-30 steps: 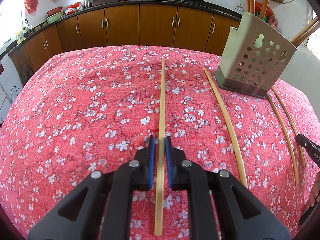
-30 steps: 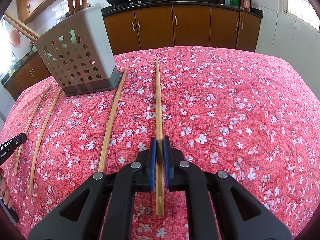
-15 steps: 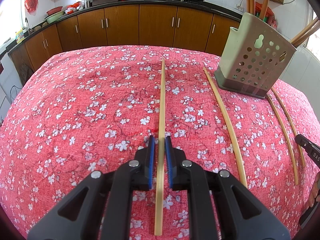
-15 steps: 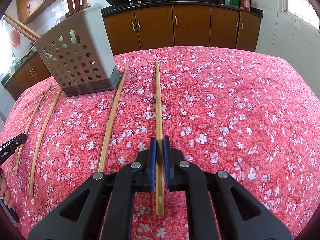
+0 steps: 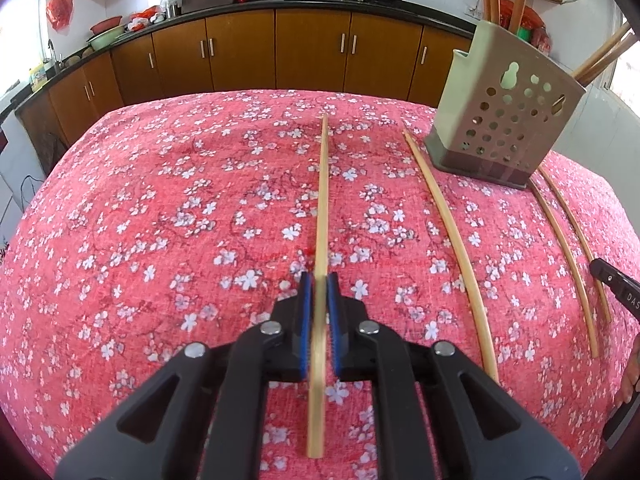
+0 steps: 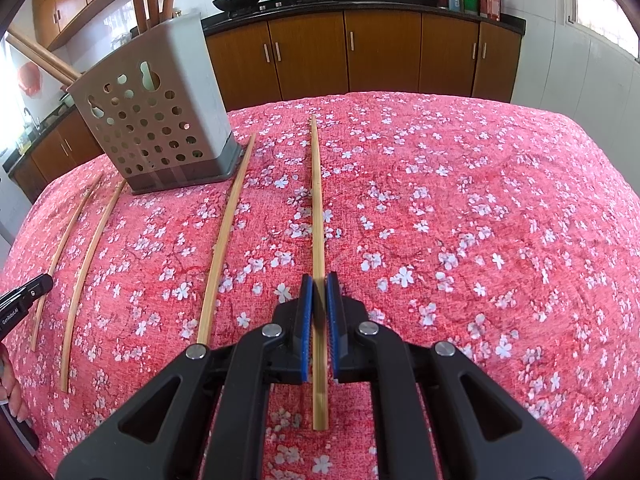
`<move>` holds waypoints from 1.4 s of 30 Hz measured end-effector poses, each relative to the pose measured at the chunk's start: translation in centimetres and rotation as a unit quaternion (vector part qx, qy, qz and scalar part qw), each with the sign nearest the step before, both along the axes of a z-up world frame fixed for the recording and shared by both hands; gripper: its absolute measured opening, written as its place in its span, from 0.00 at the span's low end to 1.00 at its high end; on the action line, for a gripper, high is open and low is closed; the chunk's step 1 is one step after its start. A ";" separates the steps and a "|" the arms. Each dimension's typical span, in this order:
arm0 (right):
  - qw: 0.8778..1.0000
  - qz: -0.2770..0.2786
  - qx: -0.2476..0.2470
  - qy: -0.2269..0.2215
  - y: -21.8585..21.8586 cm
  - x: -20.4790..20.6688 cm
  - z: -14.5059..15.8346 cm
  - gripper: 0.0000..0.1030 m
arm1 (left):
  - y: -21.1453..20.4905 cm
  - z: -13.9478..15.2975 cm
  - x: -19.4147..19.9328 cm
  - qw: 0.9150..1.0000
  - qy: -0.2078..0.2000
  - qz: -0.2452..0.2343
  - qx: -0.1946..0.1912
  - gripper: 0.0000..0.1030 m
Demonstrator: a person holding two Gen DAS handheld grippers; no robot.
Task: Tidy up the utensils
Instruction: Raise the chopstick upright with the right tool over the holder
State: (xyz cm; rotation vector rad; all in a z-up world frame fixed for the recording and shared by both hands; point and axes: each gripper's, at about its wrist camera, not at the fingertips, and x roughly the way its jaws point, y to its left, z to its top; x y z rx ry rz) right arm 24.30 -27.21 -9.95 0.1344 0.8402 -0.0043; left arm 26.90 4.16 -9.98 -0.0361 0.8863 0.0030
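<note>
A table covered by a red cloth printed with small white blossoms (image 5: 160, 220) fills both views, its far edge facing a run of brown wooden kitchen cabinets (image 5: 312, 52). Near that far edge stands a grey perforated plastic utensil holder (image 6: 160, 120) with several long wooden sticks rising from it. Four pale bamboo chopsticks lie on the cloth, all running from the near edge toward the far edge. The left gripper (image 5: 319, 280) has its blue pads pressed on the left-most bamboo chopstick (image 5: 322, 200), which looks slightly blurred. The right gripper (image 6: 319, 280) is clamped on the right-most bamboo chopstick (image 6: 317, 200). Between them, the other two chopsticks (image 6: 80, 248) lie loose in front of the holder, one end beside its base.
</note>
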 end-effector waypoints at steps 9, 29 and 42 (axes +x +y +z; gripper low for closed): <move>0.994 -0.007 -0.007 -0.110 0.1 -2.8 6.4 0.08 | -0.8 6.5 -2.4 0.996 -0.079 -0.029 0.030 0.08; 0.965 0.018 0.057 -0.255 -0.7 -5.9 18.1 0.07 | -1.6 19.2 -4.4 0.977 -0.187 -0.089 -0.054 0.08; 0.930 0.060 0.067 -0.356 3.2 -5.3 25.2 0.07 | -6.3 26.8 -4.1 0.949 -0.274 -0.121 -0.097 0.08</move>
